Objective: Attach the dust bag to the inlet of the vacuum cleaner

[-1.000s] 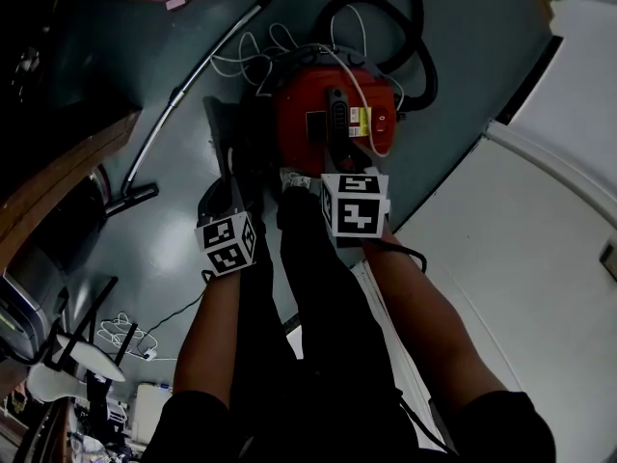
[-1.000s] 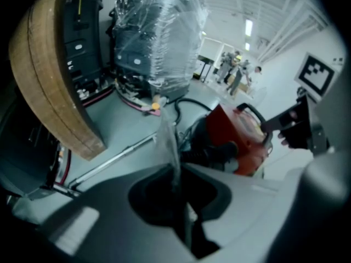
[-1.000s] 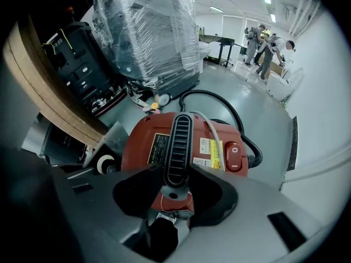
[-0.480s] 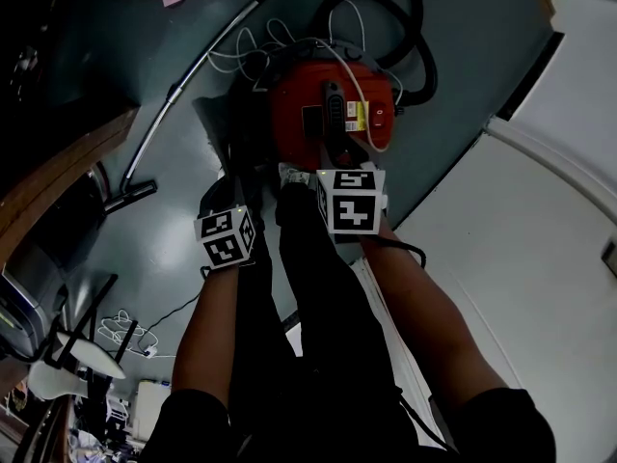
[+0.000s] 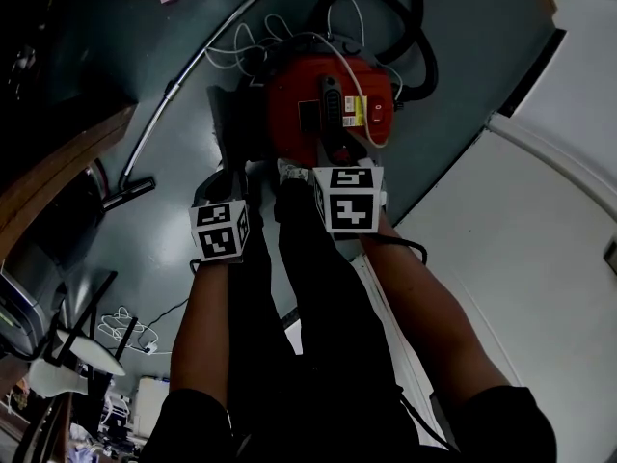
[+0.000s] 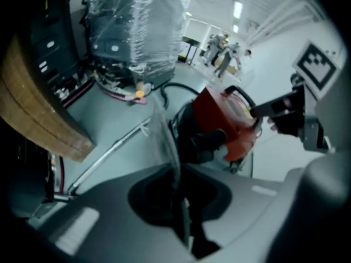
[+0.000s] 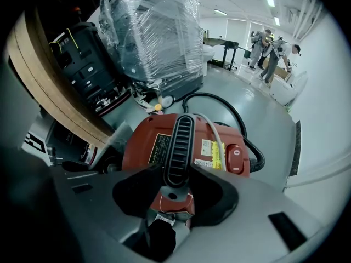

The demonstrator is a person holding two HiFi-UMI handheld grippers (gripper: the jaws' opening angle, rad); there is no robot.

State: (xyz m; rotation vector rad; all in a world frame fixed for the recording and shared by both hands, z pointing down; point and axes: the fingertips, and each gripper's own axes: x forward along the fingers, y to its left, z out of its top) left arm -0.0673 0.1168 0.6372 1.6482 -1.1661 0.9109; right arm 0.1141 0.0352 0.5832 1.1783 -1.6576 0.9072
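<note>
The red vacuum cleaner (image 5: 328,114) lies on the grey floor. My right gripper (image 7: 175,170) is shut on its black ribbed handle (image 7: 178,138), with a jaw on each side. In the head view the right gripper (image 5: 337,162) sits at the near end of the red body. The grey dust bag (image 6: 162,130) stands edge-on in my left gripper (image 6: 178,188), which is shut on it. The bag (image 5: 229,128) hangs just left of the vacuum, with the left gripper (image 5: 217,196) below it. From the left gripper view the vacuum's dark end (image 6: 205,141) faces the bag, a short way off.
A black hose (image 5: 410,27) loops behind the vacuum, and a white cord (image 5: 362,95) lies over it. A metal wand (image 5: 178,95) runs along the floor at left, by a wooden board (image 5: 58,177). A white wall (image 5: 540,220) stands at right. A plastic-wrapped pallet (image 7: 151,37) is beyond.
Both grippers and the vacuum have shifted slightly up the view. The left gripper with the bag has come a little closer to the vacuum's left side. Both grips are unchanged.
</note>
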